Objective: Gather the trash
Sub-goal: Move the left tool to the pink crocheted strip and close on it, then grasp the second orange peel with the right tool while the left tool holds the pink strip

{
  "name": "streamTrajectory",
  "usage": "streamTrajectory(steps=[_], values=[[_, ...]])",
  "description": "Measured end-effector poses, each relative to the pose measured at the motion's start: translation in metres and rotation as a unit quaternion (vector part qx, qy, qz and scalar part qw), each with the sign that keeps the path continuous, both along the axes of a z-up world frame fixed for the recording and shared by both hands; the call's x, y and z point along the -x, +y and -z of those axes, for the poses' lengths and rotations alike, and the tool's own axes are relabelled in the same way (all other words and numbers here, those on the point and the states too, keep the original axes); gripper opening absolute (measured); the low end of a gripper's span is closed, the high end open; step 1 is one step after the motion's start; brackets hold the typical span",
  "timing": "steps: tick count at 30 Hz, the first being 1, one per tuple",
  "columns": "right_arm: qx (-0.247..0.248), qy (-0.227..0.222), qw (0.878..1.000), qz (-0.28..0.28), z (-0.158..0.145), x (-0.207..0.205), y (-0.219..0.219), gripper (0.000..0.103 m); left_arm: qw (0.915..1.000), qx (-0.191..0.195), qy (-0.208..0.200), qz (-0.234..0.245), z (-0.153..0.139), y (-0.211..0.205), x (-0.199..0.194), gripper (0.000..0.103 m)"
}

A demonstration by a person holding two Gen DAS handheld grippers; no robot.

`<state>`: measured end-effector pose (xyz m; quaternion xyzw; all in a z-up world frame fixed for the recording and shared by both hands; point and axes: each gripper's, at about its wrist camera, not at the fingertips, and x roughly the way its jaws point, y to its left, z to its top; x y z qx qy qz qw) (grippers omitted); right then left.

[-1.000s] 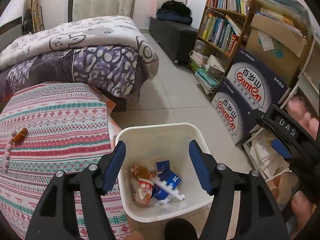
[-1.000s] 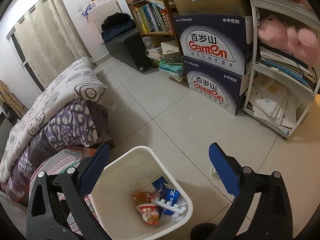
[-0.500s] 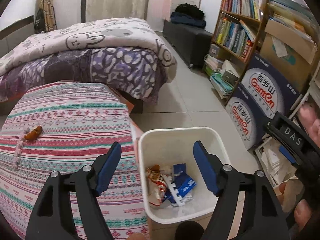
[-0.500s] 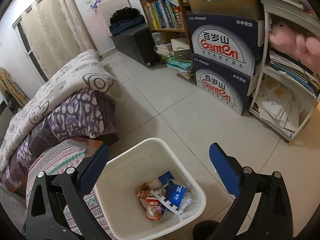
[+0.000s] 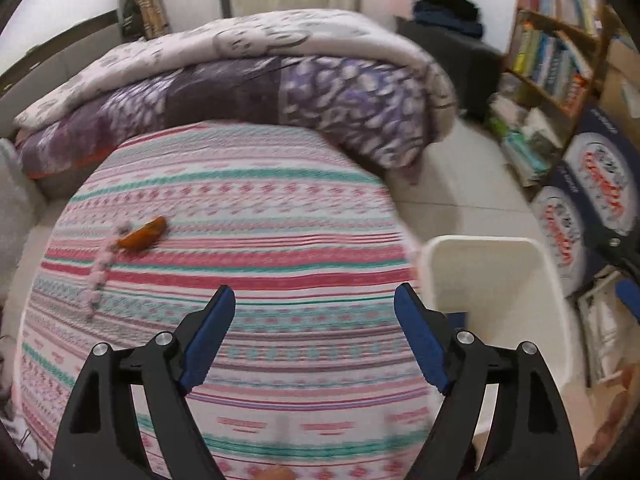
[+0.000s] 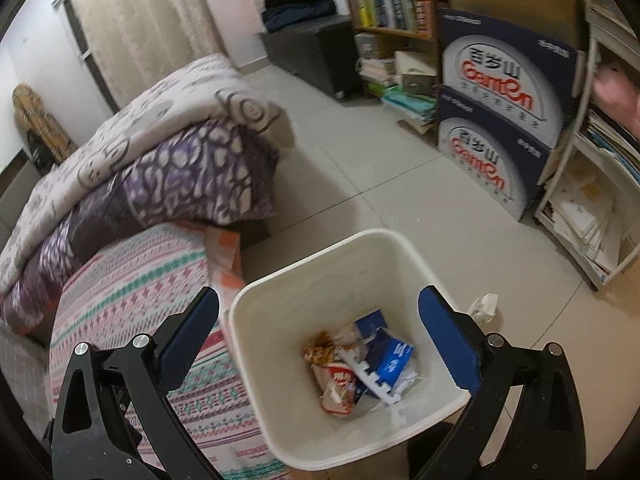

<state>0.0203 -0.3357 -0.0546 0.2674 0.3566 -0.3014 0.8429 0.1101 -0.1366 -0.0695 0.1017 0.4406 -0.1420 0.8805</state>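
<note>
With the white bin (image 6: 352, 360) already holding wrappers, both the left tool (image 5: 314, 304) and the right tool (image 6: 320, 312) gape empty, the left's jaws having just been opening, so next comes reaching for the orange wrapper (image 5: 144, 234) on the striped bed (image 5: 256, 248).

A: Bin status?

B: White plastic bin (image 6: 340, 264), upright on the tiled floor, just beside the striped bed edge. Open-topped, partly filled.

A: Contents?

B: Red-orange snack wrappers (image 6: 334, 380), a blue carton (image 6: 394, 360), and a white notched plastic strip (image 6: 370, 378) lying across them.

A: Anything outside it?

B: An orange wrapper (image 5: 144, 234) on the striped cover, touching a pink beaded strand (image 5: 98, 276). A crumpled white tissue (image 6: 485, 307) on the floor, near the bin.
</note>
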Motion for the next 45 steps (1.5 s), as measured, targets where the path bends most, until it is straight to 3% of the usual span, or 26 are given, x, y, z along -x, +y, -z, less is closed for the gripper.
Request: streamTrajectory(steps=[4,9,14,20,26,29,31,33,37,45], values=[[-0.003,0.016,0.999,-0.028,0.007,-0.019,0.022,0.096,0.9984,-0.045,-0.002,-0.035,0.017,0.036,-0.022,0.082],[-0.011,0.036,0.998,-0.06,0.019,-0.042,0.05,0.096,0.9933,-0.074,0.016,-0.087,0.039,0.089,-0.053,0.082],[-0.01,0.047,0.995,-0.087,0.027,-0.061,0.077,0.096,0.9852,-0.075,0.037,-0.15,0.057,0.147,-0.08,0.082],[-0.006,0.071,0.99,-0.124,0.043,-0.085,0.111,0.096,0.9749,-0.09,0.028,-0.202,0.067,0.202,-0.113,0.082],[-0.022,0.081,0.985,-0.153,0.056,-0.104,0.135,0.096,0.9771,-0.071,0.055,-0.193,0.083,0.228,-0.143,0.082],[-0.042,0.084,0.981,-0.168,0.065,-0.118,0.15,0.096,0.9813,-0.035,0.059,-0.18,0.084,0.234,-0.147,0.067],[-0.068,0.082,0.979,-0.174,0.071,-0.13,0.162,0.096,0.9825,-0.025,0.058,-0.175,0.081,0.236,-0.146,0.04],[-0.101,0.076,0.977,-0.174,0.077,-0.143,0.176,0.096,0.9826,-0.025,0.058,-0.174,0.08,0.237,-0.145,0.03],[-0.128,0.07,0.971,-0.187,0.085,-0.172,0.218,0.096,0.9773,-0.007,0.055,-0.205,0.079,0.258,-0.146,0.029],[-0.125,0.077,0.965,-0.219,0.092,-0.229,0.284,0.093,0.9485,0.016,0.029,-0.315,0.074,0.321,-0.14,0.028]])
